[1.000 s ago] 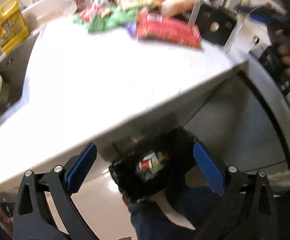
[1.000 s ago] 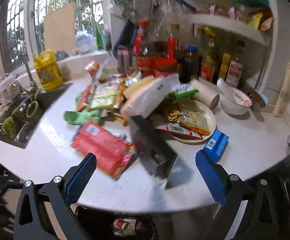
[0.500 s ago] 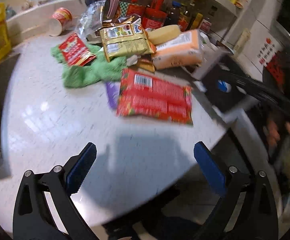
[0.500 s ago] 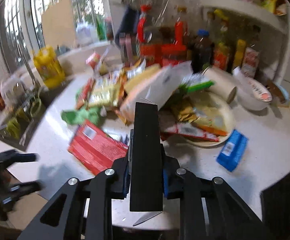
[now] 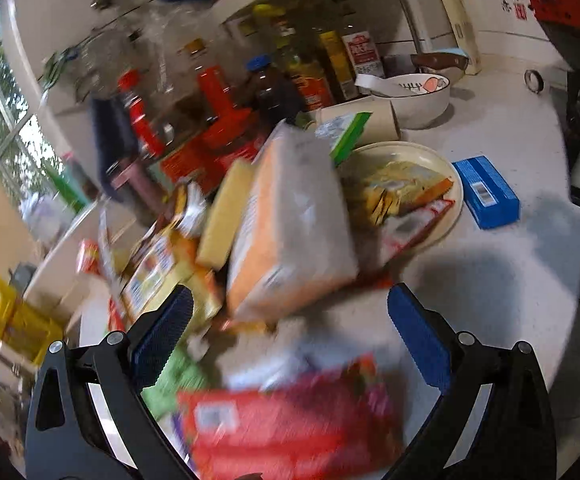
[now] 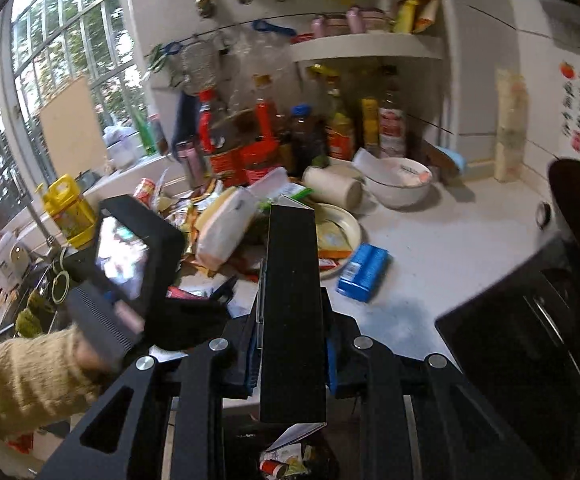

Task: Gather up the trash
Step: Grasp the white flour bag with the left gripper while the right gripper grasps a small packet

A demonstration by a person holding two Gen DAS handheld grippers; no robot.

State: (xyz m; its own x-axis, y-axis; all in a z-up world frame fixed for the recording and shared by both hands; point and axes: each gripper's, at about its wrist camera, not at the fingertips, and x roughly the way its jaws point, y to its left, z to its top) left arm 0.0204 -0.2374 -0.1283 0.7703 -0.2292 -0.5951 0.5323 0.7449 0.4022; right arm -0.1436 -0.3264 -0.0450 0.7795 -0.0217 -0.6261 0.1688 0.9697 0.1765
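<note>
- Right gripper (image 6: 290, 354) clamped on a flat black box (image 6: 293, 300); pads press its two long sides, so it stands on edge, pointing away from the camera.
- Box held over the counter edge, directly above the trash bin (image 6: 290, 466) seen below with wrappers already in it; probably about to be dropped there.
- Left gripper (image 5: 290, 344) jaws wide apart, nothing between them; hovers over the litter pile on the counter (image 5: 509, 272).
- Red packet (image 5: 290, 420) lies just under the left gripper, nearest the edge; likely the next pick. Heavy blur here.
- Orange-and-white bag (image 5: 290, 224) leans on the pile behind it, partly over the plate (image 5: 451, 216).
- Blue box (image 5: 485, 192) sits alone beside the plate, easy to reach.
- Sleeve (image 6: 22, 384) at left in the right wrist view, carrying the left tool.
</note>
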